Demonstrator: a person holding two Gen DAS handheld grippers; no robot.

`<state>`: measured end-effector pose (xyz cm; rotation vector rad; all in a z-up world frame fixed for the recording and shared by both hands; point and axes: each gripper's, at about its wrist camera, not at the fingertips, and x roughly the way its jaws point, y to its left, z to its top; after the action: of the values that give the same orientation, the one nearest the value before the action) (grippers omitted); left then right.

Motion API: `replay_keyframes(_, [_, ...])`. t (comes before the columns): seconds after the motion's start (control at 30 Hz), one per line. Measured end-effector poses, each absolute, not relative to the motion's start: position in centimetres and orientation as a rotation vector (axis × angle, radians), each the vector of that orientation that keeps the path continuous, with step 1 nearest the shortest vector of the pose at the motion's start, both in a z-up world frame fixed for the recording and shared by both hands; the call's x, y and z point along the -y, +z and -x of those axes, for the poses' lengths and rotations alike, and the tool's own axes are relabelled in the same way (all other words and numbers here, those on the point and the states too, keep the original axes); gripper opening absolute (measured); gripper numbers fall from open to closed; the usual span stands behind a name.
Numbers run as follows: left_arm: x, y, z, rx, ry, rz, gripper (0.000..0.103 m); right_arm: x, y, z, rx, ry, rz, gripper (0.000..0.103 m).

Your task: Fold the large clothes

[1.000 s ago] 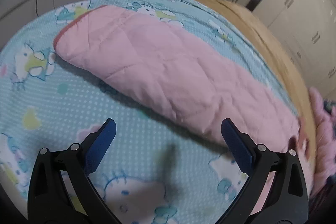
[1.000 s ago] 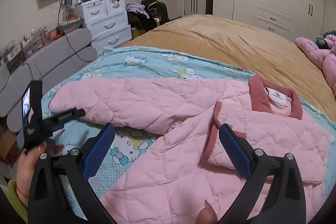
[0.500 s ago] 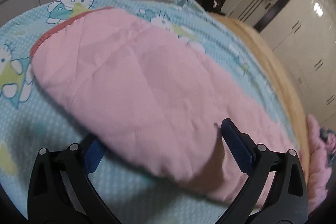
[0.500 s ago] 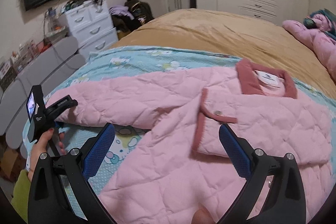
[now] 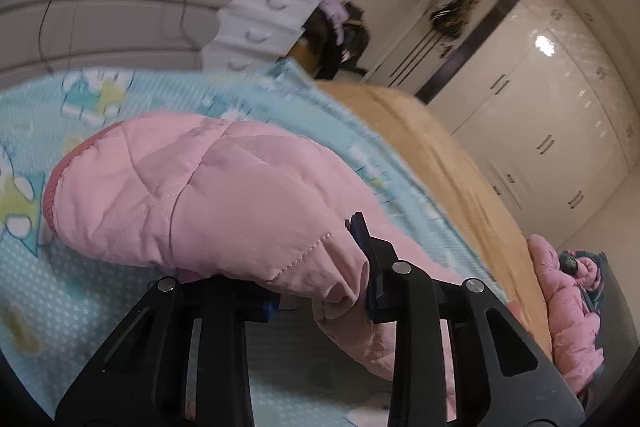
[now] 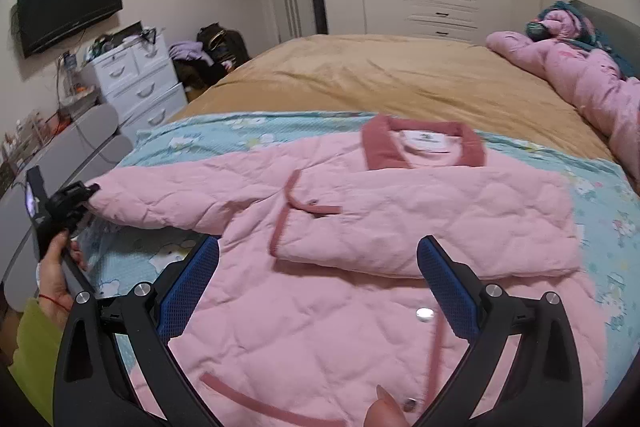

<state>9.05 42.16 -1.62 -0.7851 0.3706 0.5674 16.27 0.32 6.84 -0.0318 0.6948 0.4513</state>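
The left tongs (image 5: 320,291) hide their left pad under bunched cloth, and the left wrist picture is blurred at the top. The pink quilted jacket (image 6: 360,267) lies flat on the blue cartoon sheet (image 6: 224,131) at the foot of the bed (image 6: 380,75), collar (image 6: 424,143) toward the far wardrobe. Its sleeve (image 5: 192,195) stretches long toward the left edge, cuff outward. The left tongs are closing and pinch this sleeve. The right tongs (image 6: 320,287) stand spread wide above the jacket front, holding nothing.
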Motion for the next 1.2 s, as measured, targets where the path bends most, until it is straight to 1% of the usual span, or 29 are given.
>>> replay_keyframes(0.17, [-39.5,3.1,-9.6,-0.338,0.518,0.703,0.021,4.5,8.7,-15.5,-0.648,0.406,-0.056,0.099])
replay_keyframes(0.37, [-35.4,8.7,-11.6,-0.314,0.457,0.576,0.021,8.8,9.4,-15.1,-0.639,0.382,-0.131,0.099])
replay_keyframes(0.67, [-28.6,13.9,-14.3,-0.297,0.343,0.461,0.019,13.2,10.3,-14.2,-0.628,0.358,-0.197,0.099])
replay_keyframes(0.77, [-26.8,14.7,-15.4,-0.299,0.304,0.430,0.019,14.8,10.2,-13.9,-0.633,0.341,-0.228,0.099])
replay_keyframes(0.97, [-20.8,16.0,-17.8,-0.320,0.209,0.344,0.018,17.3,9.9,-13.2,-0.654,0.342,-0.285,0.099])
replay_keyframes(1.2, [-14.7,15.3,-20.0,-0.359,0.124,0.247,0.018,19.2,9.9,-13.0,-0.645,0.330,-0.305,0.099])
